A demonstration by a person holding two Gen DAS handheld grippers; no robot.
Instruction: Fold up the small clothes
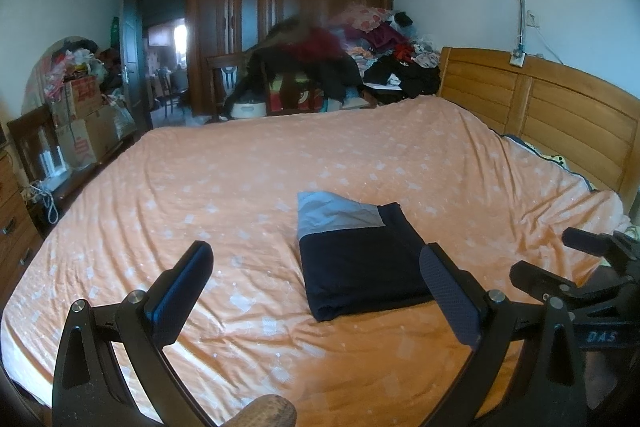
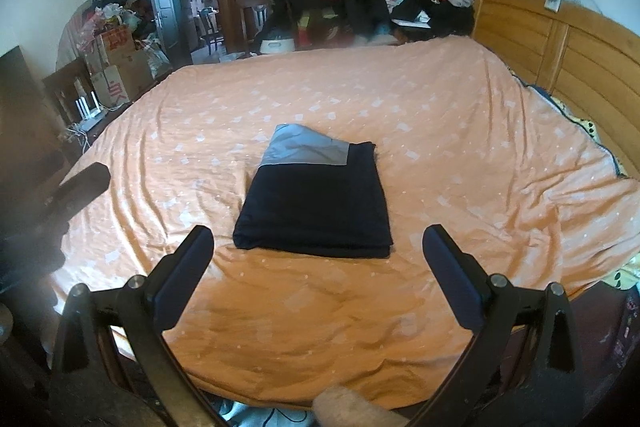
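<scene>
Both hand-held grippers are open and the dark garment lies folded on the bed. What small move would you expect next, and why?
Probably withdrawing: the folded garment lies flat and squared on the orange bedspread, and the left hand-held gripper and right hand-held gripper hang open, touching nothing. Only the grey corner might want tucking.

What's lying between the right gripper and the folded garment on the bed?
Nothing but bare orange bedsheet. In the right wrist view, the open right gripper sits just short of the folded garment, with only wrinkled sheet between them.
</scene>
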